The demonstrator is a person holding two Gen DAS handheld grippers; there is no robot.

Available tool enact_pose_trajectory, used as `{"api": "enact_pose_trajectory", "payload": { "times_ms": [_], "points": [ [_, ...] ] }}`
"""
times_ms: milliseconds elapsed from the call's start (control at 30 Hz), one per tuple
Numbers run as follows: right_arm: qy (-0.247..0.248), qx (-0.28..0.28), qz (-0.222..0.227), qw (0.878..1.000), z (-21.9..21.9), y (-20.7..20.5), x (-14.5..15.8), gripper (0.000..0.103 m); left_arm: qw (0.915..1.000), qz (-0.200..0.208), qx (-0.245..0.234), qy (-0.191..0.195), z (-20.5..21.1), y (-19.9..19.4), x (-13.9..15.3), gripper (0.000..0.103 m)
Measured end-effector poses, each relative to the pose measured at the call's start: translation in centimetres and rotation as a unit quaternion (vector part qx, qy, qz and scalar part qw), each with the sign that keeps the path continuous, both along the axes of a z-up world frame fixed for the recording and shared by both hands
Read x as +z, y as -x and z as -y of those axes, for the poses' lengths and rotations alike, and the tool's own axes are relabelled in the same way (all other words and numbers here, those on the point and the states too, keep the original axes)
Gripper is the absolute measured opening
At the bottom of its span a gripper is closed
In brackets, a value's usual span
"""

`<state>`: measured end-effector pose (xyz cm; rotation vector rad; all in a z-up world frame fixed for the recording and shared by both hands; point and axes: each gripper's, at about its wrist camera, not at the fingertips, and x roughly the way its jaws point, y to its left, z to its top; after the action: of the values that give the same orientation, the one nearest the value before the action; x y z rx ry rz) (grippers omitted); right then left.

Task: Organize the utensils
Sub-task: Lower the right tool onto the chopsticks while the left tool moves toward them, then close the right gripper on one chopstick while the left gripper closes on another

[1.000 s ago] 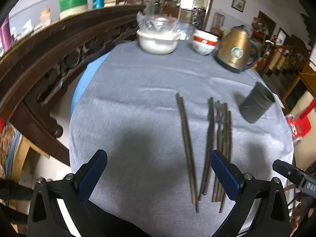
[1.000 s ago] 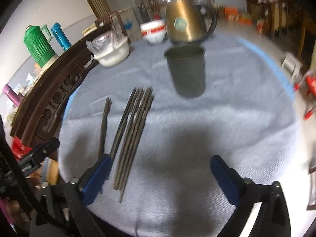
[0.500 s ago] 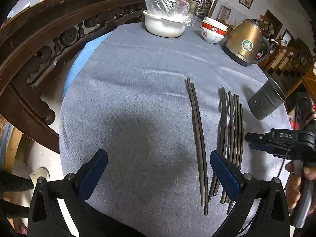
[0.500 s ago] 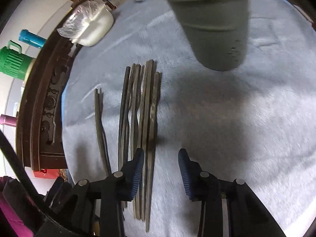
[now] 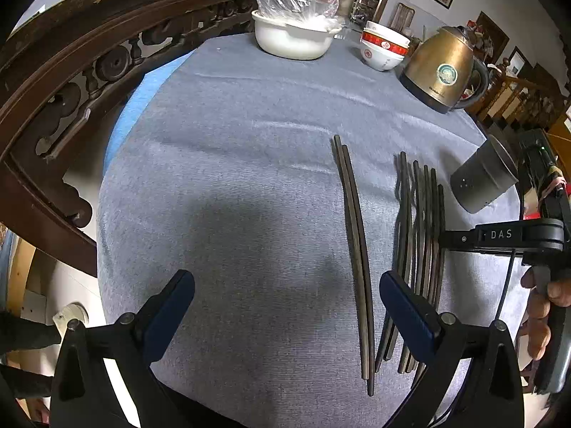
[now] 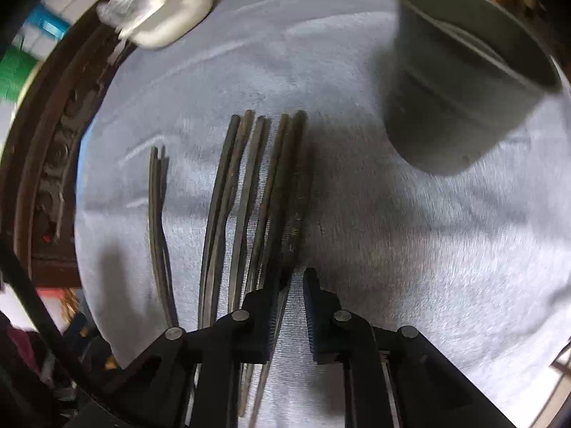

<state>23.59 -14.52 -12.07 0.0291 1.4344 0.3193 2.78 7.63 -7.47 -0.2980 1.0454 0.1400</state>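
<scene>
Grey tablecloth [image 5: 249, 164], dark slender chopsticks [image 6: 249, 192]; left tool [image 5: 285, 306] spread, right tool [image 6: 292, 306] narrowly parted.

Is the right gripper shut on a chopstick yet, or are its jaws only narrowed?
Only narrowed, not shut. The right gripper shows bare cloth between its pads, and the bunch of chopsticks lies flat beside its left pad. Contact with the nearest stick: cannot tell.

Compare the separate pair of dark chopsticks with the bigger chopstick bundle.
The separate pair of dark chopsticks is two sticks lying apart, untouched; the bigger chopstick bundle holds more sticks, nearer the grey cup, with the right gripper at its edge. Both lie flat, roughly parallel.
</scene>
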Motion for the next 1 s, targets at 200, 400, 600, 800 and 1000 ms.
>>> {"api": "enact_pose_trajectory", "payload": {
  "times_ms": [200,400,600,800,1000],
  "points": [
    [0.009,-0.001,-0.018,1.0,-0.4,-1.3,-0.5,0.015,0.9999,-0.01,0.006,-0.002,0.0,-0.4,-0.2,0.103],
    [0.033,0.044,-0.01,0.998,-2.0,-1.6,-0.7,0.01,0.9991,-0.041,-0.005,-0.008,0.4,-2.0,-0.1,0.102],
    [0.057,0.091,0.004,0.994,-1.8,-1.0,-1.2,0.007,0.9951,-0.095,-0.01,0.023,0.8,-5.9,-0.2,0.078],
    [0.026,0.092,0.009,0.995,-1.5,-1.1,-2.0,0.008,0.9862,-0.161,-0.014,0.035,1.9,-9.4,-2.2,0.065],
    [0.007,0.097,0.009,0.995,0.4,-1.4,-3.5,0.008,0.9816,-0.188,-0.01,0.032,2.6,-10.7,-3.5,0.059]
  ]
}}
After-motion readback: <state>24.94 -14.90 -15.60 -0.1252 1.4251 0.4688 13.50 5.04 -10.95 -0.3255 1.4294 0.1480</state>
